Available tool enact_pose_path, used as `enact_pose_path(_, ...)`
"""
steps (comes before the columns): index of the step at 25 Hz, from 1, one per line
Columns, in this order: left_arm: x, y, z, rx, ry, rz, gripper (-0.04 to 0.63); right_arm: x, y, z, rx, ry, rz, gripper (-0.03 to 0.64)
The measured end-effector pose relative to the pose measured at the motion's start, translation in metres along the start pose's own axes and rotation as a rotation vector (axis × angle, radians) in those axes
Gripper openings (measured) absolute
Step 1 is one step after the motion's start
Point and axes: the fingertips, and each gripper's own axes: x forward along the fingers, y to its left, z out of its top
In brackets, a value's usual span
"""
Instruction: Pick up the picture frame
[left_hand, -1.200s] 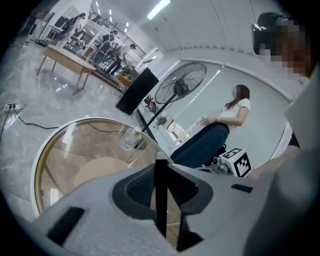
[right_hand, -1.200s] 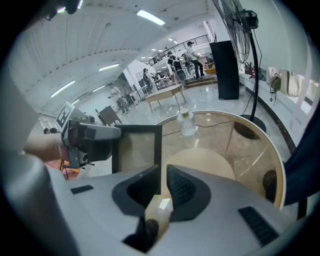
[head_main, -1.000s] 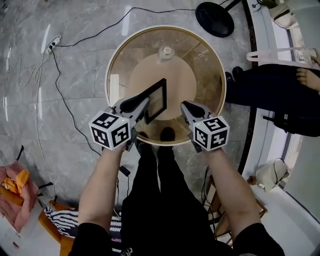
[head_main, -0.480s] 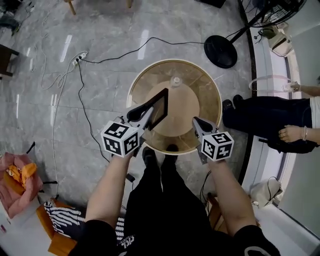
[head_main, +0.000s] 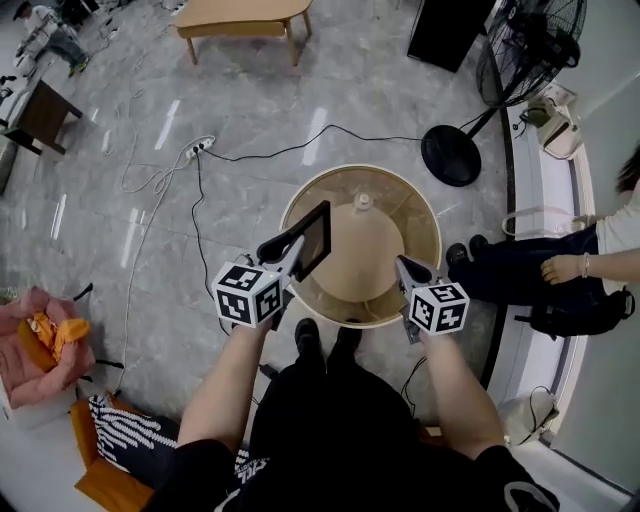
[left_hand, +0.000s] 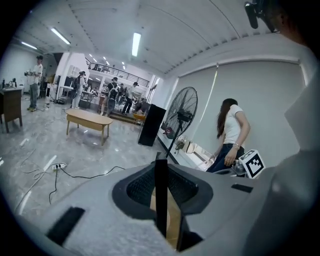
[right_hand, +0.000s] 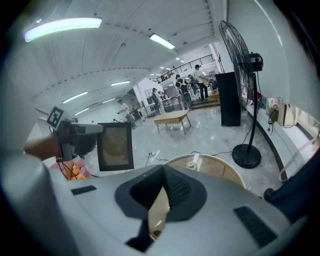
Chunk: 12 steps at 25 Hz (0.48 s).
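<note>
Left gripper (head_main: 291, 243) clamps picture frame (head_main: 316, 236) (above table (head_main: 405, 200)).

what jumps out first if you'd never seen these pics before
The black picture frame stands out first, clamped edge-on in the left tongs and held in the air over the left side of the round table. The right tongs are shut on nothing above the table's near right edge. A big standing fan is past the table at upper right.
</note>
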Motion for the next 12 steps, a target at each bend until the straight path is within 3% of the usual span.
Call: enact_pose_path(12, -0.066, -0.027, 0.058, 0.059, -0.095, 0.131, 0.078, -0.068, 0.008, 0.067, -0.034, -0.157, 0.04, 0.005)
